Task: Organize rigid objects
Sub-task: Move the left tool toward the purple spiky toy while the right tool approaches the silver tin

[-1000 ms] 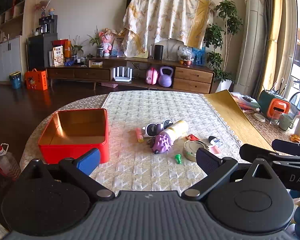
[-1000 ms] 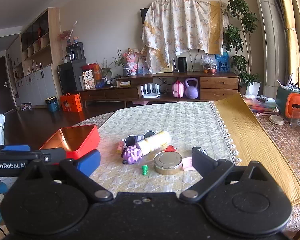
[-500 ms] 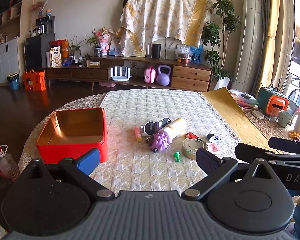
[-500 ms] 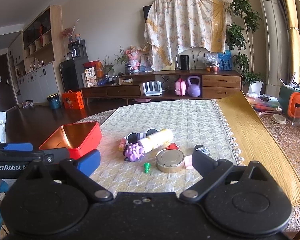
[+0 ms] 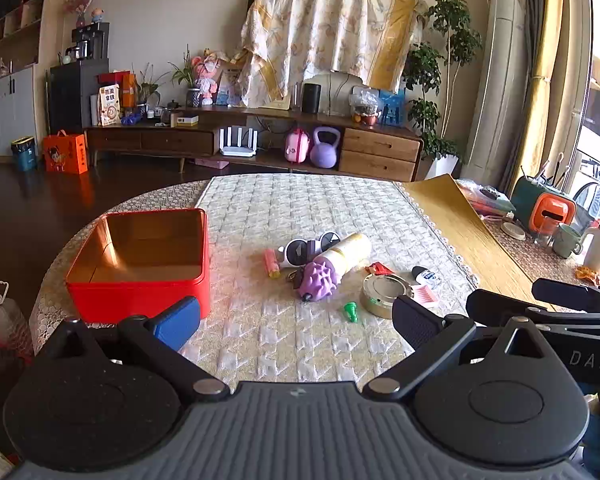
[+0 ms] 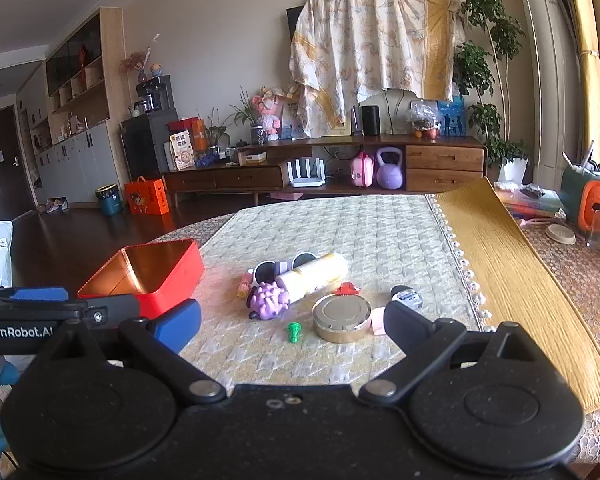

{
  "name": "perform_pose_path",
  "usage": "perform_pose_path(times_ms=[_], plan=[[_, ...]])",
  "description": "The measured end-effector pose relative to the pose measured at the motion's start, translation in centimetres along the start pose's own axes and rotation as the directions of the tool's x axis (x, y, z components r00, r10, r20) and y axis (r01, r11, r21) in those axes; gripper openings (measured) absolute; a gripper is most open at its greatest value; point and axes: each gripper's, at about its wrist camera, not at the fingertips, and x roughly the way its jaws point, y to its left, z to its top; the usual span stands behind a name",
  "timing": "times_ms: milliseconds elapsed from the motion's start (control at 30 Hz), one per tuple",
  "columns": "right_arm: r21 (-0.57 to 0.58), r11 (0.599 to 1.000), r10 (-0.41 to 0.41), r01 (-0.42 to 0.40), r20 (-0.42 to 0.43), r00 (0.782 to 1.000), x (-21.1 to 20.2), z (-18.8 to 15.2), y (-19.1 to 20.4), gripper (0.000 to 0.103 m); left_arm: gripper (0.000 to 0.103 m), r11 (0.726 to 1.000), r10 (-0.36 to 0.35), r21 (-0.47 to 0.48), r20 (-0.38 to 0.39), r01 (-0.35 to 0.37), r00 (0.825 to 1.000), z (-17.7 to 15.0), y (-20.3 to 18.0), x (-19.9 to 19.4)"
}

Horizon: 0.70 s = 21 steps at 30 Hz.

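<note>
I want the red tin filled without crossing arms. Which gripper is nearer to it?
Left. The left gripper hovers open with its blue finger just before the red tin; the right gripper sits farther right, facing the round tin.

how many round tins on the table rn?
1. The round gold tin sits on the quilted mat, right of the green peg and below the cream bottle. The clutter could hide another.
</note>
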Motion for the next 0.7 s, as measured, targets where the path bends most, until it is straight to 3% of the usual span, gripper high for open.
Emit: perform_pose_path(times_ms=[367,700], plan=[[0.011,1.0,-0.005,0.005,-0.029,1.0,1.4,0.1,-0.8,0.098,0.103,1.0,-0.002,-0.005,-0.038,0.002,0.999,0.0,0.1,1.9],[0.002,1.0,-0.005,0.005,-0.069,0.998,4.2,0.6,-2.9,0.098,0.103,1.0,-0.01,0.021,-0.09,0.012,0.996,0.6,0.0,5.8]])
